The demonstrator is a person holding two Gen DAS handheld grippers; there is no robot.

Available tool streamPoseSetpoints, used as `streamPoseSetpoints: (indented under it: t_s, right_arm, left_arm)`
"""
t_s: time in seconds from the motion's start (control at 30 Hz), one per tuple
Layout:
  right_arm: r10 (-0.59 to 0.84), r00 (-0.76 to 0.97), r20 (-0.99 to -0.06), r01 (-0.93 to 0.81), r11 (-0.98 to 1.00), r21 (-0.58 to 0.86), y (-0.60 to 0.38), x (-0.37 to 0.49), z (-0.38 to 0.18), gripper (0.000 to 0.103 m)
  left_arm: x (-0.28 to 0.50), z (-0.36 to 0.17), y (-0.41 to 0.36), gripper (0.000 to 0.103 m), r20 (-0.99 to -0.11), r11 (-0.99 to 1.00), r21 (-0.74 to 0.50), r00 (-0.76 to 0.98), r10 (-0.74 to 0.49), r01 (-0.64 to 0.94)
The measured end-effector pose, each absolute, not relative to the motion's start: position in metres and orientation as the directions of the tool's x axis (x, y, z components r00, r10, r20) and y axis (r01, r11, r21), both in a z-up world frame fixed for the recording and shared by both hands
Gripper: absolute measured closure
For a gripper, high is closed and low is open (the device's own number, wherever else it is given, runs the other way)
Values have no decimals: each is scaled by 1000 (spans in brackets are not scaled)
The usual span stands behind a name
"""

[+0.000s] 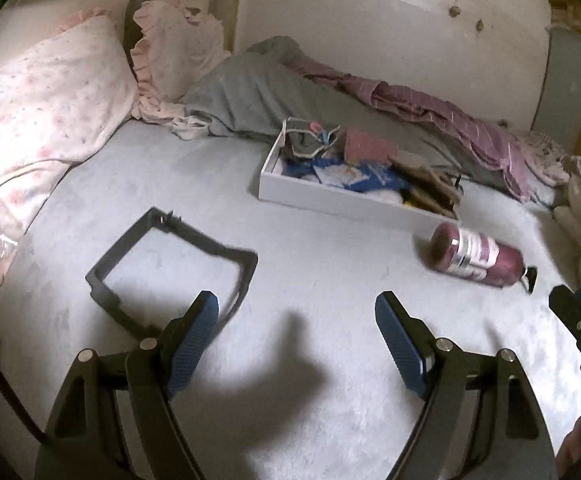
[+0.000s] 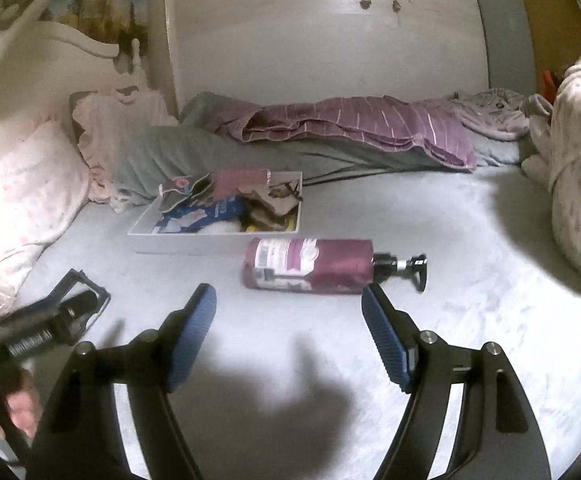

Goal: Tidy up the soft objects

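Now | left gripper [image 1: 296, 320] agape, empty | right gripper [image 2: 288, 312] agape, empty | bottle [image 2: 308, 266] lying just beyond it

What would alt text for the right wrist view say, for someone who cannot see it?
A right gripper with open blue fingers hovers over a pale bed, facing a purple pump bottle lying on its side. Behind it sit a white tray of oddments, grey and purple bedding and a pink pillow.
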State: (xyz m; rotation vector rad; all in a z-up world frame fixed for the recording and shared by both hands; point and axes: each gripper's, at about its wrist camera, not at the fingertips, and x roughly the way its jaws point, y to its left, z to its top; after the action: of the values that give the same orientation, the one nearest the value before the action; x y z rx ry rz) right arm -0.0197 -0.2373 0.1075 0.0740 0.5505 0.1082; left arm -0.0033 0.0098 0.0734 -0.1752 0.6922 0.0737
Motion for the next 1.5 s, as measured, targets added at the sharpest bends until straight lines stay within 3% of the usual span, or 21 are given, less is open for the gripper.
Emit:
streamPoseSetpoints:
  t_s: [0.2, 0.37, 0.5, 0.6, 0.67, 0.93, 1.23, 1.27, 1.3, 1.5]
  right_arm:
    - [122, 801, -586, -109, 992, 57, -216, -9, 77, 27]
    - [12, 569, -822, -73, 997, -36, -203, 32, 25, 22]
    - [32, 582, -813, -70, 998, -11, -207, 30, 28, 21]
    - [7, 573, -820, -50, 998, -26, -210, 26, 28, 7]
    - [17, 555, -832, -37, 999, -4, -215, 30, 24, 5]
    - [34, 545, -838, -51, 999, 8, -214, 33, 20, 0]
    - [37, 544, -838, -52, 999, 11, -214, 33, 21, 0]
    - [38, 544, -838, -52, 999, 12, -214, 33, 21, 0]
    - [38, 544, -838, -52, 999, 11, -214, 33, 21, 0]
    - [37, 544, -838, -52, 999, 11, -214, 33, 21, 0]
  left_arm:
    - [-14, 56, 0, 16, -623, 985, -101, 780, 48, -141]
    - [-11, 55, -1, 16, -631, 986, -101, 774, 42, -135]
    - [-11, 55, -1, 16, -627, 986, -95, 778, 46, -135]
    - [-13, 57, -5, 16, -613, 989, -81, 789, 47, -123]
    - [-13, 57, -9, 16, -610, 991, -65, 791, 51, -114]
    - [7, 41, -24, 16, -707, 998, -8, 706, 35, -57]
    - [-23, 63, -38, 15, -564, 991, 88, 814, 136, -104]
    - [-24, 65, -35, 9, -558, 991, 76, 819, 134, -111]
    - [-25, 65, -33, 0, -557, 992, 62, 821, 123, -107]
    - [-15, 61, -36, 0, -606, 994, -54, 788, -107, 94]
